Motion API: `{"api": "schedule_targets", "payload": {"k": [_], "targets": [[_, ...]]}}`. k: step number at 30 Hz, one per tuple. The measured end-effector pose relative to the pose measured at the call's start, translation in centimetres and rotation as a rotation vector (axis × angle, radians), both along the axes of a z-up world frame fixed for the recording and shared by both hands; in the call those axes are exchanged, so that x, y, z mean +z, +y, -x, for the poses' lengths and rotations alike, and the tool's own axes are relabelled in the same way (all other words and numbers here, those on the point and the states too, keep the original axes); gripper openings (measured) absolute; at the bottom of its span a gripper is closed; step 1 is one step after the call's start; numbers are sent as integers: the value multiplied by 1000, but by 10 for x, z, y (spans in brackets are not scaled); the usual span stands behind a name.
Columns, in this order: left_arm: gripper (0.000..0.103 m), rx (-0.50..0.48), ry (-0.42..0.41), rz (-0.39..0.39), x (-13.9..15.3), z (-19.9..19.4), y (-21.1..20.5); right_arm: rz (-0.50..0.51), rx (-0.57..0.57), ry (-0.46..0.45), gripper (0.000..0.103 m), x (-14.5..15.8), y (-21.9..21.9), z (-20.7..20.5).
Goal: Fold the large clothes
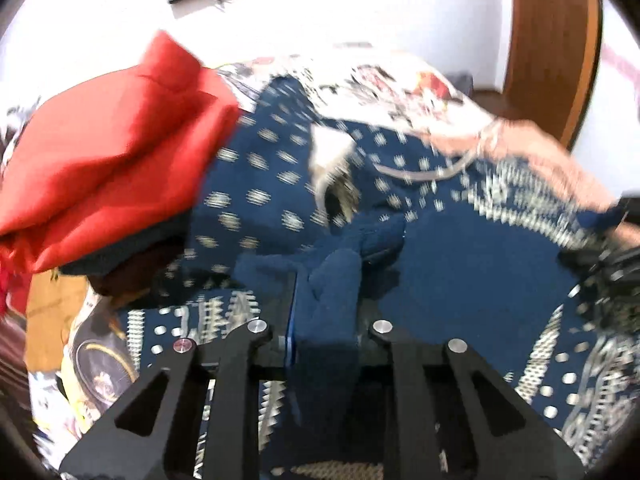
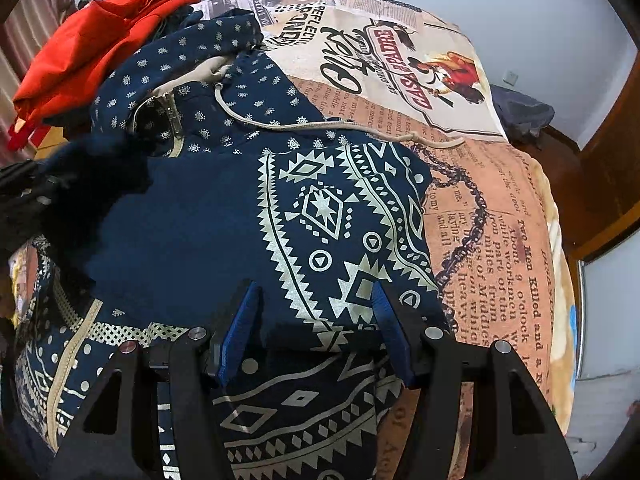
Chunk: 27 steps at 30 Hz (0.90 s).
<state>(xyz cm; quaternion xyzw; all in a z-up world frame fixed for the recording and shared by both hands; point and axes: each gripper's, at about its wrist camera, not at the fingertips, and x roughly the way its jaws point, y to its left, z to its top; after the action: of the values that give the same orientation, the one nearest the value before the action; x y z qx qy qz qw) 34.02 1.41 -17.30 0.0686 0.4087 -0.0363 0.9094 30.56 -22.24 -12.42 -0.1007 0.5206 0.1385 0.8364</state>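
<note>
A navy hoodie (image 2: 200,220) with a cream tribal print and cream drawstring (image 2: 280,120) lies spread on the bed. In the left wrist view my left gripper (image 1: 326,288) is shut on a bunched fold of the hoodie (image 1: 460,260), and the cloth hides its fingertips. This view is blurred. My right gripper (image 2: 316,328) hangs low over the hoodie's printed part. Its blue pads (image 2: 240,332) stand well apart, with cloth lying between and under them. The left gripper (image 2: 24,192) shows as a dark blur at the left edge of the right wrist view.
A red garment (image 2: 92,40) is piled at the far left of the bed, also the red garment (image 1: 112,152) beside the hoodie. A newspaper-print blanket (image 2: 500,220) covers the bed. Wooden door frame (image 2: 608,168) at right; a dark bundle (image 2: 520,114) lies on the floor.
</note>
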Motion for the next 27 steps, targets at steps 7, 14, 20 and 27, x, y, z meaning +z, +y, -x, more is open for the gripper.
{"api": "schedule_targets", "payload": {"k": [7,14,20,27], "targets": [[17,80,-84,75,35,34,49,-19,-7,0,55,1,0,0],[20,146,-16,-6,3,46,64,-7,-3,11,55,3,9,4],[48,278,107,27,-46,50,100,49,20,-8,55,-2,16,7],[67,297,143,37,-60,70,119,67,25,-9,56,-2,18,7]]}}
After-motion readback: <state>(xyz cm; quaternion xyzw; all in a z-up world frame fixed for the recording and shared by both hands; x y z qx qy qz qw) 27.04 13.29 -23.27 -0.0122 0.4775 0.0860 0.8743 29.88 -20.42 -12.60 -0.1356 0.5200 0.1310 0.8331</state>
